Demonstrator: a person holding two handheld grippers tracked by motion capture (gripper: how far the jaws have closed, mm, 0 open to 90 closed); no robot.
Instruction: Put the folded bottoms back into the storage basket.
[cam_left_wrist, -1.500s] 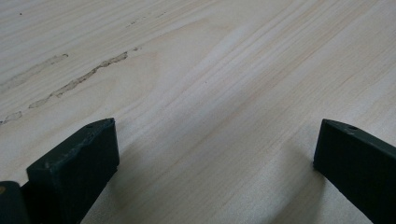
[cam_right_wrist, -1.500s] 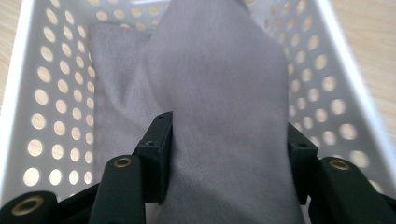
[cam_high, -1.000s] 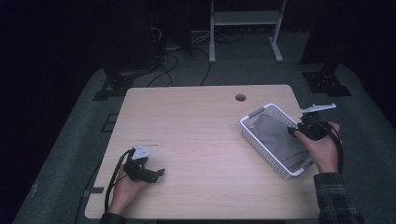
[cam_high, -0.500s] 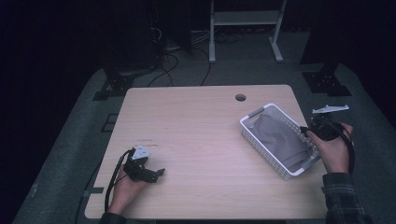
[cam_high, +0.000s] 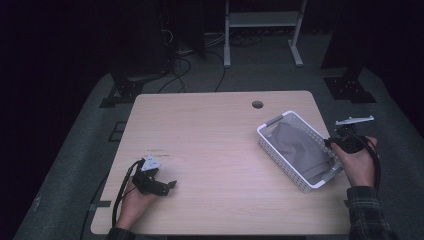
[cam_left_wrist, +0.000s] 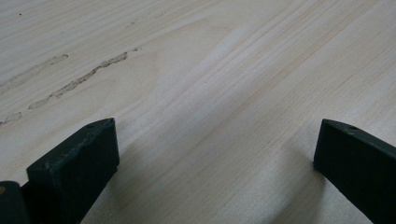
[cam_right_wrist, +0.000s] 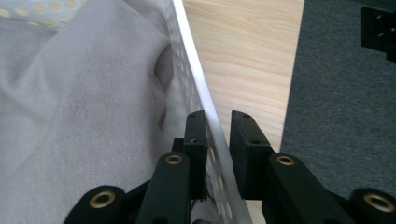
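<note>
A white perforated basket (cam_high: 280, 159) stands at the table's right edge with a grey cloth (cam_high: 300, 150) lying in it. My right gripper (cam_high: 334, 143) is at the basket's right side. In the right gripper view the basket's thin wall (cam_right_wrist: 191, 74) runs between the right gripper's (cam_right_wrist: 218, 126) jaws, one inside against the cloth (cam_right_wrist: 84, 102) and one outside. Those jaws have just been closing and now pinch the wall. My left gripper (cam_high: 167, 187) rests on the table's near left, its jaws (cam_left_wrist: 215, 149) wide open over bare wood.
The light wood table (cam_high: 210, 130) has a cable hole (cam_high: 257, 104) near its far edge. Grey carpet (cam_right_wrist: 336, 93) lies just past the table's right edge beside the basket. A white metal stand (cam_high: 260, 20) and cables sit on the floor behind.
My right hand has shifted rightward from over the basket to its right wall and sunk a little. The left hand has stayed put.
</note>
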